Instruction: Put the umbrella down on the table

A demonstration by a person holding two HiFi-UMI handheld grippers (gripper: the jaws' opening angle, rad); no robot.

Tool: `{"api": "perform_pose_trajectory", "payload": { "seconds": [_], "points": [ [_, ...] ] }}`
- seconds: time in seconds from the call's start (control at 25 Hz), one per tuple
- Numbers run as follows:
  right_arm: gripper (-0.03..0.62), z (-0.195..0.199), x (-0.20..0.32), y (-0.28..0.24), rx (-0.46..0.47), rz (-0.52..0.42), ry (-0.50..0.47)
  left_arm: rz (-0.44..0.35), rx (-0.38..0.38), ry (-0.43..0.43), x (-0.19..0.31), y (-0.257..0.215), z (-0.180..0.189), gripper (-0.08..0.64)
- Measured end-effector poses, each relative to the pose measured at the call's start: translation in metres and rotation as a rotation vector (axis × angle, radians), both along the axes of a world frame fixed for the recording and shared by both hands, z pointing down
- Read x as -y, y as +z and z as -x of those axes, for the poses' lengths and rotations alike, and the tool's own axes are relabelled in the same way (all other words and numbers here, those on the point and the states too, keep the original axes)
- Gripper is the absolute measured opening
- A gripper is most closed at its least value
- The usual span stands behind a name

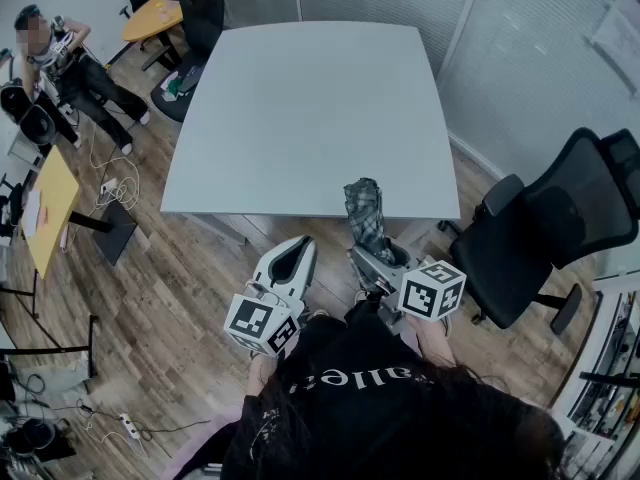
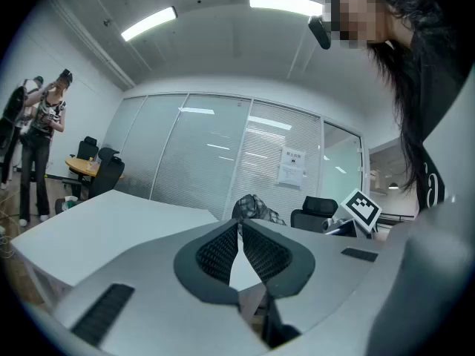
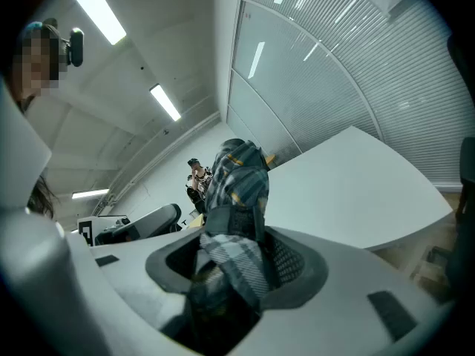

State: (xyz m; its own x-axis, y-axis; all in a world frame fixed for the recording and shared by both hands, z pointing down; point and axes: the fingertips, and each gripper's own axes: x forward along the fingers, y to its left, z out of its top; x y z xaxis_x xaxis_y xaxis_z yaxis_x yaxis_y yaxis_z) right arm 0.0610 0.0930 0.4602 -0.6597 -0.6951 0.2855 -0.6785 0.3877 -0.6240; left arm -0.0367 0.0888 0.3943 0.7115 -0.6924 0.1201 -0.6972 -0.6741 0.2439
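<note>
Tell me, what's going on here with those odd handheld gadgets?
A person stands at the near edge of a white table, holding a gadget with tongs in each hand. The right tongs are clamped on a folded plaid umbrella, which sticks out toward the table's edge and has not been laid down yet. The left tongs are closed and hold nothing.

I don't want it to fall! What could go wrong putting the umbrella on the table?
The umbrella is only at the near edge of the table; let go here, it might tip onto the floor.
The right claw pinches soft folded fabric, which may slide out.
The left claw is shut and empty beside it, so it likely couldn't catch it.
</note>
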Motion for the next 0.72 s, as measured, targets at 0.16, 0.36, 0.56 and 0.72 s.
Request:
{"api": "perform_pose_trajectory", "payload": {
  "seconds": [0.16,0.36,0.56,0.72],
  "points": [
    [0.215,-0.005,0.003,-0.001,-0.009,-0.007,-0.01,0.004,-0.003,-0.008,0.001,0.001,-0.005,0.034],
    [0.216,-0.016,0.01,0.002,-0.014,-0.015,-0.017,0.004,0.0,-0.019,0.007,0.003,-0.015,0.034],
    [0.216,-0.027,0.018,0.002,-0.041,-0.024,-0.032,0.004,-0.001,-0.03,0.017,0.002,-0.025,0.034],
    [0.216,-0.043,0.028,0.005,-0.048,-0.026,-0.037,0.002,0.003,-0.035,0.026,0.003,-0.039,0.034]
  ]
}}
